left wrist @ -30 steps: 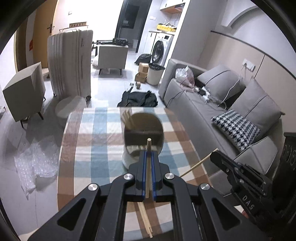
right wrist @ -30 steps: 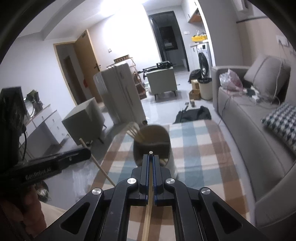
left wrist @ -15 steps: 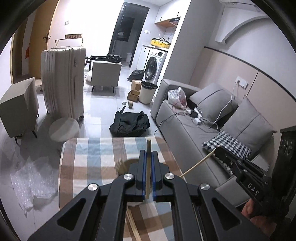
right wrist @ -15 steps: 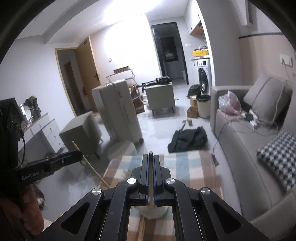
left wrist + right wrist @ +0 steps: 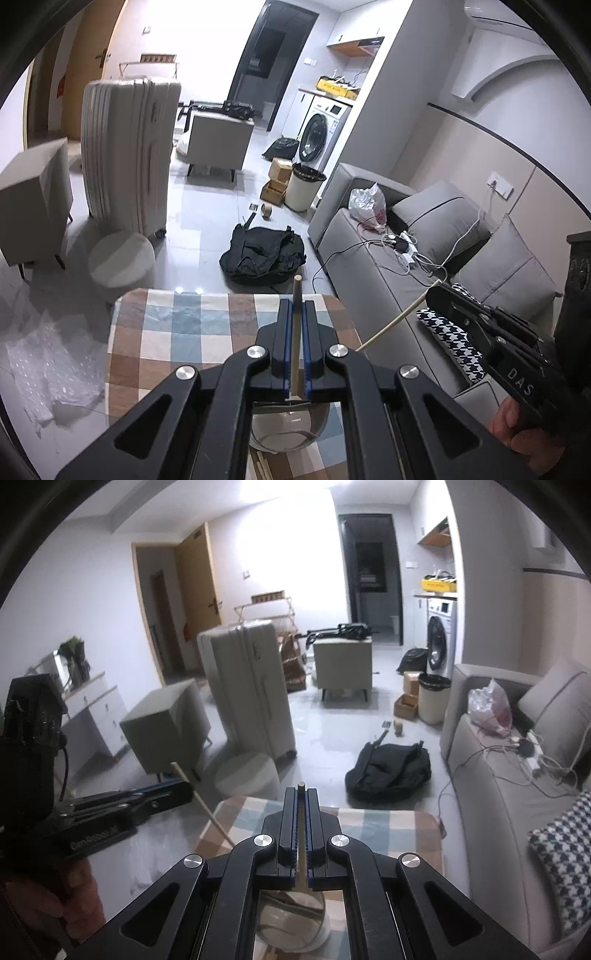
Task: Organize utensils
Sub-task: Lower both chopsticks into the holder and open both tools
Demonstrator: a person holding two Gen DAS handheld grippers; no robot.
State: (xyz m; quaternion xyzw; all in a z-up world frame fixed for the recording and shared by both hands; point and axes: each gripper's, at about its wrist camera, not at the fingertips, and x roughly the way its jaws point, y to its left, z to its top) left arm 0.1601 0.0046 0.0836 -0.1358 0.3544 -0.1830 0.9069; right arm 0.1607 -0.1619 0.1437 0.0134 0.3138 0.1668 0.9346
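My left gripper (image 5: pixel 295 306) is shut on a wooden chopstick (image 5: pixel 295 332) that stands up between the pads. My right gripper (image 5: pixel 302 794) is shut on another wooden chopstick (image 5: pixel 301 834). Both are held above a round utensil holder (image 5: pixel 291 428) with a white base on the checkered tablecloth (image 5: pixel 177 332); the holder also shows under the right gripper (image 5: pixel 291 919). The right gripper appears at the right of the left wrist view (image 5: pixel 439 295), the left gripper at the left of the right wrist view (image 5: pixel 184 790). More chopsticks (image 5: pixel 264 467) lie on the cloth by the holder.
The small table (image 5: pixel 388 823) ends just ahead. Beyond it stand a round white stool (image 5: pixel 122 258), a black bag (image 5: pixel 262 254) on the floor, a large suitcase (image 5: pixel 129 155) and a grey sofa (image 5: pixel 388 266) on the right.
Both grippers have lifted and tilted upward with their chopsticks. The holder has dropped from the middle of both views to below the jaws.
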